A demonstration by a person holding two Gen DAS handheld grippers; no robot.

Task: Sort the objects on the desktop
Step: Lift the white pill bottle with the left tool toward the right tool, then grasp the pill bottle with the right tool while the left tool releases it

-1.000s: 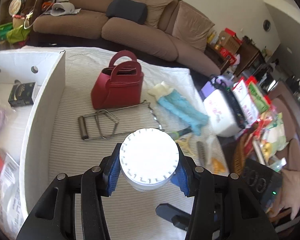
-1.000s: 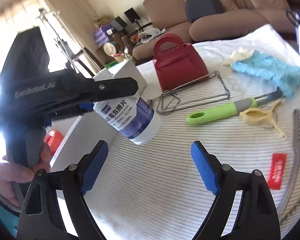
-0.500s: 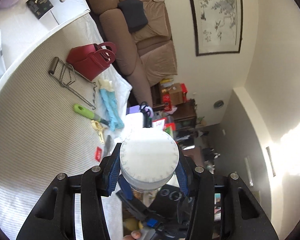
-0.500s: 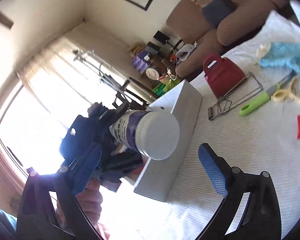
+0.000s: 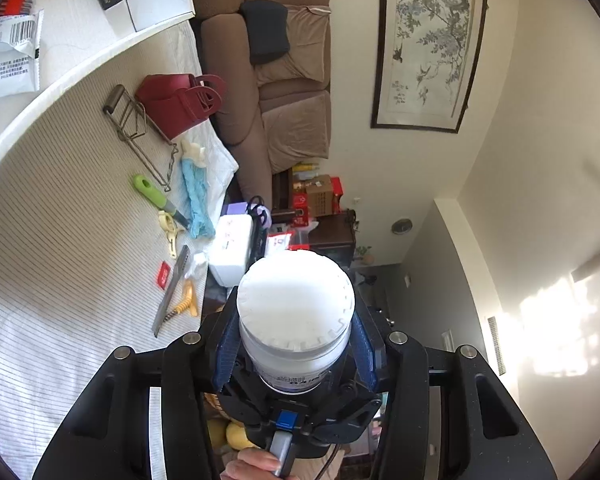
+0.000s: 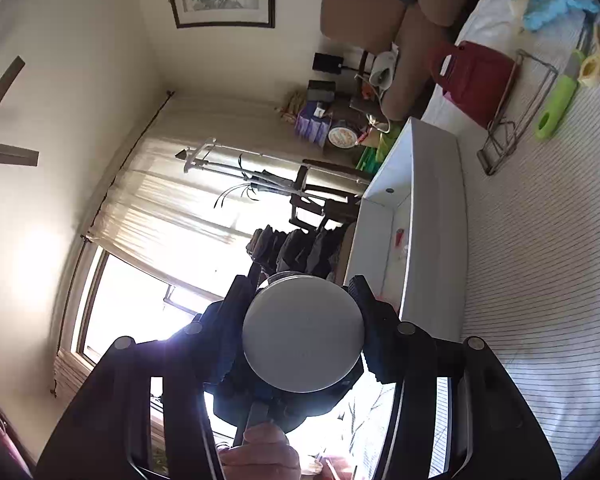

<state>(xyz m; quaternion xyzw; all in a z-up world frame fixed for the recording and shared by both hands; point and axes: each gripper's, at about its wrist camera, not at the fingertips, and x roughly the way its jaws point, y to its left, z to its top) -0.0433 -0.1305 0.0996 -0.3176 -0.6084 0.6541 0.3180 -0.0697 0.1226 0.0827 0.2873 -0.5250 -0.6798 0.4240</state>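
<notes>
Striped bench [image 5: 60, 240] tilts beside a sofa [image 5: 284, 92]. Both grippers, left [image 5: 296, 352] and right [image 6: 302, 344], clamp one white bottle [image 5: 296, 308] from opposite ends, lifted off the bench, near the white box [image 6: 432, 216].

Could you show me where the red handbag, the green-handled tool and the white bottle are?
red handbag [image 5: 172, 100]: left wrist view, on its side panel.
green-handled tool [image 5: 150, 192]: left wrist view, on the green handle.
white bottle [image 5: 296, 300]: left wrist view, on its cap top, between the jaws.
</notes>
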